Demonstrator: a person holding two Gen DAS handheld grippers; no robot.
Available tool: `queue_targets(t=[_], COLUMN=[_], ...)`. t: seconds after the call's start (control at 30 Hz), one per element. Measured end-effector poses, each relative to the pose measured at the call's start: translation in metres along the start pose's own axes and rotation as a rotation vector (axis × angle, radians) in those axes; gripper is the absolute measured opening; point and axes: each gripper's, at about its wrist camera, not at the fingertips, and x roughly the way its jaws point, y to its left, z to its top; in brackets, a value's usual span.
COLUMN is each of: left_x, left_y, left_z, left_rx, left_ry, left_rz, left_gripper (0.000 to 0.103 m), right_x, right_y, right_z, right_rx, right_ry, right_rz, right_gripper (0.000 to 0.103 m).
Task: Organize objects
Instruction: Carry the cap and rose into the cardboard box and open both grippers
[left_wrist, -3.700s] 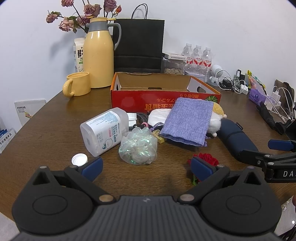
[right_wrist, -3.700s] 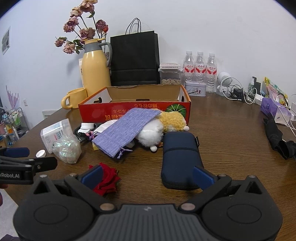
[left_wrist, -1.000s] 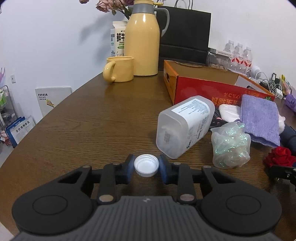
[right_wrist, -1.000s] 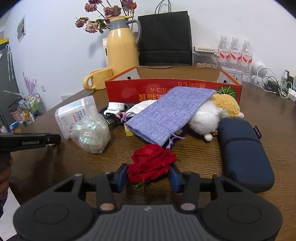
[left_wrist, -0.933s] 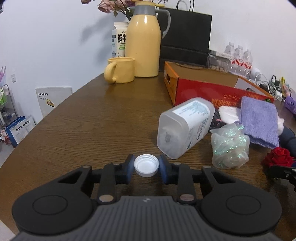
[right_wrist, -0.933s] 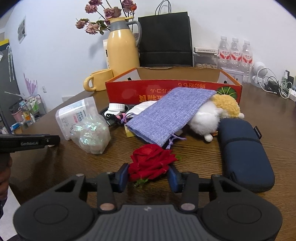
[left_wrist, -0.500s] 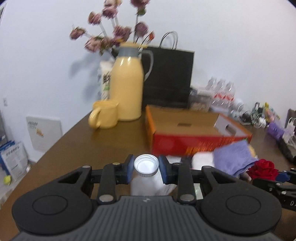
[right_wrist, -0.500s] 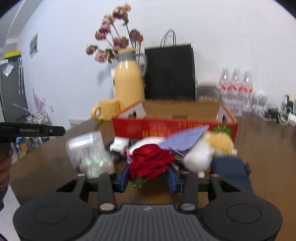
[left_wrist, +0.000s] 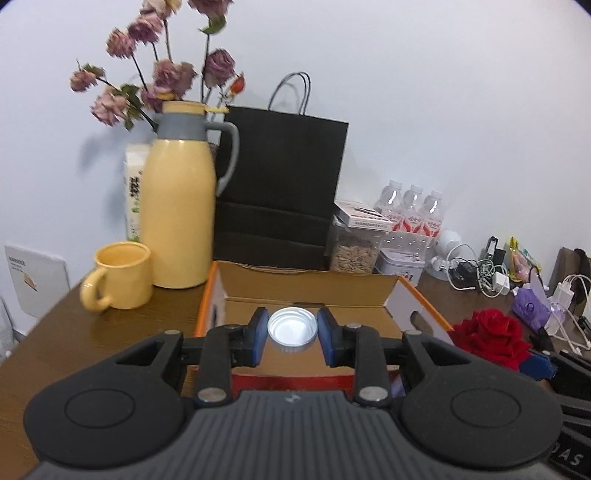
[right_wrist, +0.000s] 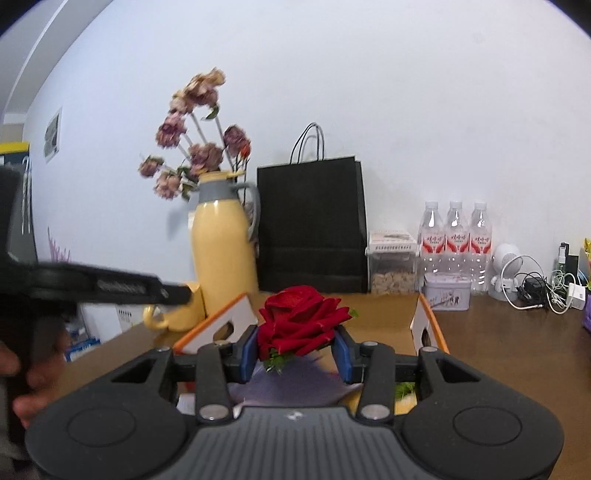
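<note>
On the far left stands a yellow mug, and beside it a tall yellow thermos jug with dried flowers behind; neither is part of the grasp.

Next comes the left gripper. Its blue pads are closed on a small white bottle cap, one pad on each side of the rim, open side of the cap facing the camera. The cap is held in the air over the near part of the open cardboard box, which has orange edges and a red front wall. The cap is probably very light, stiff plastic w/ a smooth rim, so it can slip or flip if the pads loosen unevenly. Holding across the diameter, as now, looks the correct way.

Further right, the right gripper has its pads pressed on a red rose, approx. at the base of the bloom where green leaves show. In the left wrist view this rose is just beside the right wall of the box, not yet above the inside. The rose seems an artificial one of fabric: soft, light, petals easy to crush, so a gentle squeeze low on the bloom is better than at the petals.

Behind the box stand a black paper bag and water bottles, well apart from both grippers.
</note>
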Motion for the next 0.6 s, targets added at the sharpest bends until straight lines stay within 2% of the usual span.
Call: queue_targets(t=[0.13, 0.27, 0.43, 0.6], left_x=[0.016, 0.038, 0.07, 0.098], left_y=[-0.008, -0.014, -0.019, -0.024], left_z=[0.002, 0.008, 0.014, 0.007], left_rx=[0.003, -0.027, -0.065, -0.069], left_ry=[0.011, 0.033, 0.068, 0.114], left_rz=[0.004, 0.025, 0.087, 0.133], left_gripper=[0.03, 0.03, 0.03, 0.03], right_x=[0.002, 0.023, 0.064, 0.111], right_y=[-0.013, -0.023, -0.031, -0.046], right_z=[0.006, 0.015, 0.023, 0.013], right_rx=[0.005, -0.006, -0.019, 0.003], right_ry=[-0.019, 0.005, 0.07, 0.162], right_rz=[0.002, -0.008, -0.033, -0.089], right_gripper=[0.041, 0.041, 0.041, 0.041])
